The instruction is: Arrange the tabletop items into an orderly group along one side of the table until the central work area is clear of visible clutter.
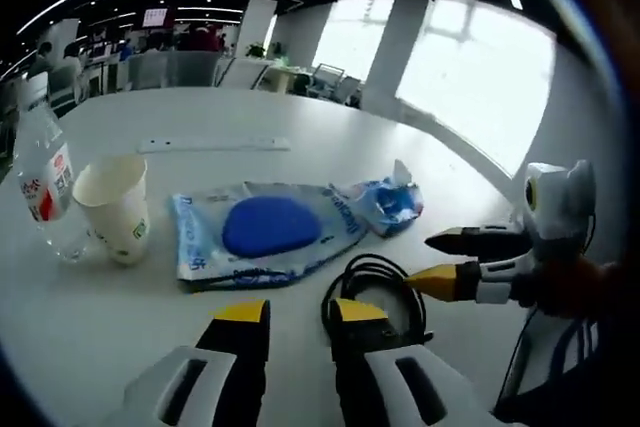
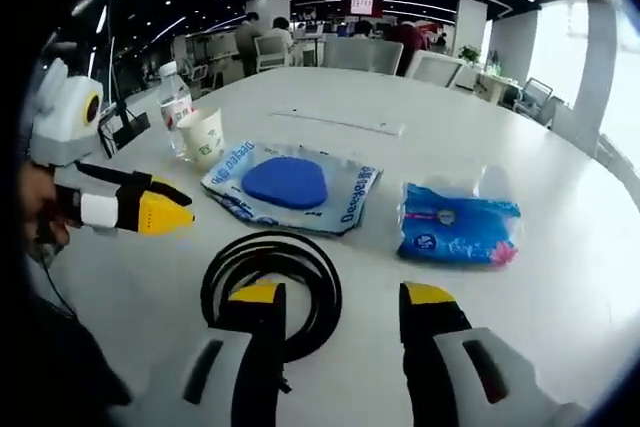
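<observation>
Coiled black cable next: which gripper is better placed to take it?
Probably the right gripper. In the right gripper view its open jaws sit at the near edge of the coiled black cable. The left gripper is also near the coil, but its jaws stand nearly closed, so it would have to open first.

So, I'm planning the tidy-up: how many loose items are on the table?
5: clear plastic water bottle touching white paper cup; clear bag holding a blue pad mid-table; blue tissue pack beside it; coiled black cable nearest the right gripper. More may lie out of view.
</observation>
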A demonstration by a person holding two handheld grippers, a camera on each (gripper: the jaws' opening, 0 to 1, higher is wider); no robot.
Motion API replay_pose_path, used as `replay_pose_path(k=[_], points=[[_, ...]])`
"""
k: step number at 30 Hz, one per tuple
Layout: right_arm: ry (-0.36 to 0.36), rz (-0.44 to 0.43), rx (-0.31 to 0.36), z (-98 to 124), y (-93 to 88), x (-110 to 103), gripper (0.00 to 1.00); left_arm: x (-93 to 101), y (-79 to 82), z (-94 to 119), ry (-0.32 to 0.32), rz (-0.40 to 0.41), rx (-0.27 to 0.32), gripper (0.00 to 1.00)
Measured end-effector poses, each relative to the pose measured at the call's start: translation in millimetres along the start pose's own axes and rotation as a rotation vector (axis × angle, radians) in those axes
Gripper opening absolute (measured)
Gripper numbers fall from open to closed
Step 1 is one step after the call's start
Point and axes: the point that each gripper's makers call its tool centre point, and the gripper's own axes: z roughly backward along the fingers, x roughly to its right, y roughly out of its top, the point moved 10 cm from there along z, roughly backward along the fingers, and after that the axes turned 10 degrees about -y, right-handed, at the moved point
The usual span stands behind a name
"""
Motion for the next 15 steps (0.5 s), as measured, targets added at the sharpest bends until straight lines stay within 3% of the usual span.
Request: replay_pose_path(k=[6, 15], points=[[0.013, -0.036, -0.026, -1.7, -6.8, -1.2, 0.37, 15.8, -2.5, -14.9, -0.053, -0.018, -0.043, 0.22], [0.041, -0.078, -0.053, -8.2, -15.4, -6.6, 0.26, 17.1, -9.0, -28.1, -0.038, -0.022, -0.101, 0.15]])
